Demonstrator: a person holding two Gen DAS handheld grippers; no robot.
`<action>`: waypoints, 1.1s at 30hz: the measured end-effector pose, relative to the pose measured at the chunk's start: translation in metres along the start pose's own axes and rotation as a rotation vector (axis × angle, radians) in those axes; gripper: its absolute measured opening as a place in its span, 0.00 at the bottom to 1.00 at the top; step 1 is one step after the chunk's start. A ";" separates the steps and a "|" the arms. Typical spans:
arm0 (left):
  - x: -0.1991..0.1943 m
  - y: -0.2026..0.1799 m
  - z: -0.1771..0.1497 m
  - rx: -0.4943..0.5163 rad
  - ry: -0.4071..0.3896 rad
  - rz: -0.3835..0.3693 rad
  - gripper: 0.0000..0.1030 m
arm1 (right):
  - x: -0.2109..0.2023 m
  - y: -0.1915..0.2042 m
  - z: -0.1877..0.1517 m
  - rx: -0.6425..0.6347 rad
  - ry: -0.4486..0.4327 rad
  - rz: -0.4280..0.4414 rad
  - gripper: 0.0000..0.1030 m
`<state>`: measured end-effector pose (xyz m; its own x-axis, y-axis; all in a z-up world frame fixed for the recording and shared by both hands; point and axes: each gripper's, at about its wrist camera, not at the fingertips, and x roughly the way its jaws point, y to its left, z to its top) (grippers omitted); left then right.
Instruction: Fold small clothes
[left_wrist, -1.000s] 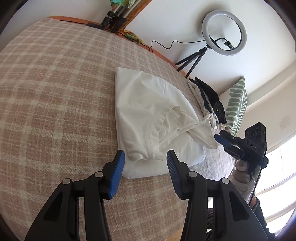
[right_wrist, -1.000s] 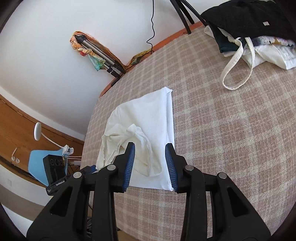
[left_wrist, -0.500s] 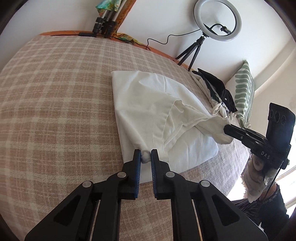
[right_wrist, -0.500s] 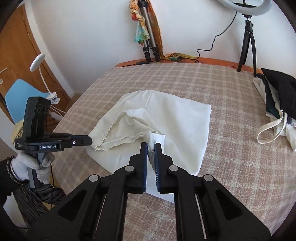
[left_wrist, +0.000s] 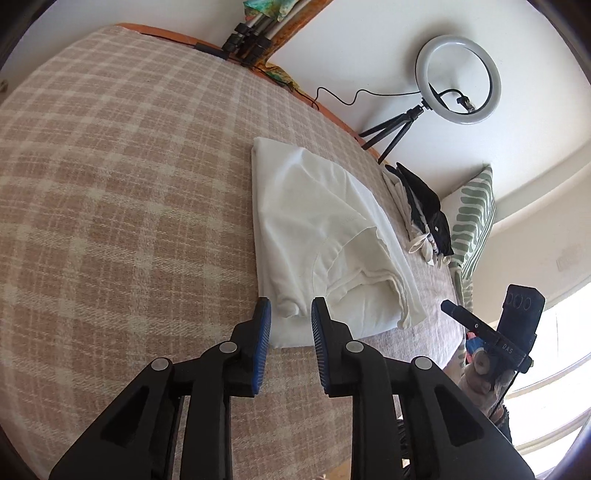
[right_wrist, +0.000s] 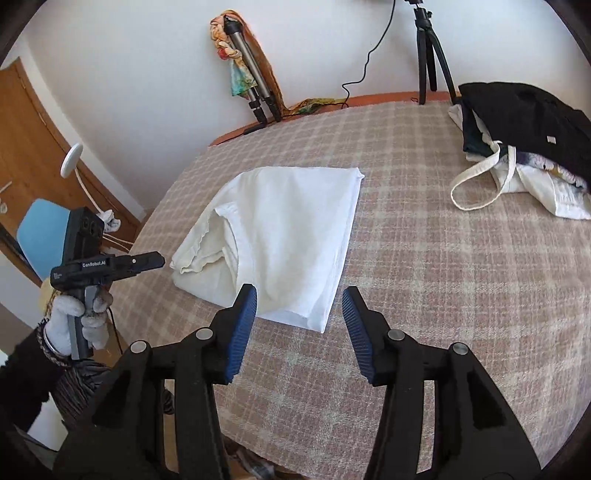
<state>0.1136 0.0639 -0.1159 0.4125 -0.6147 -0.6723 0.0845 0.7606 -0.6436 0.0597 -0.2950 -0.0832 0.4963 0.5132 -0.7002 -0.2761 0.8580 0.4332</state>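
Here, in the left wrist view, the left tongs (left_wrist: 290, 317) hang just over the near edge of a folded white garment (left_wrist: 325, 236) lying on a checked surface (left_wrist: 110, 184). Their jaws are narrow and opening, with a small bunched corner of cloth between the pads but not pinched. The right tongs (left_wrist: 452, 308) show at the far right, off the cloth.

In the right wrist view, the right tongs (right_wrist: 299, 308) are opening and fairly wide, gripping nothing, with the garment's (right_wrist: 280, 236) near corner just beyond them. A heap of dark and pale clothes (right_wrist: 524, 136) lies well apart.
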 end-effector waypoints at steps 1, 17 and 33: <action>0.004 -0.002 0.000 -0.006 0.017 0.001 0.31 | 0.005 -0.004 0.001 0.029 0.011 0.010 0.50; 0.012 -0.019 0.007 0.071 -0.001 -0.006 0.07 | 0.045 -0.008 0.006 0.096 0.069 0.010 0.07; 0.007 -0.004 -0.019 0.109 0.074 0.033 0.05 | 0.033 -0.032 0.006 0.107 0.084 -0.022 0.03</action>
<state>0.0991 0.0519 -0.1250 0.3488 -0.5997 -0.7202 0.1716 0.7964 -0.5800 0.0899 -0.3052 -0.1168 0.4298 0.4977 -0.7533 -0.1736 0.8643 0.4720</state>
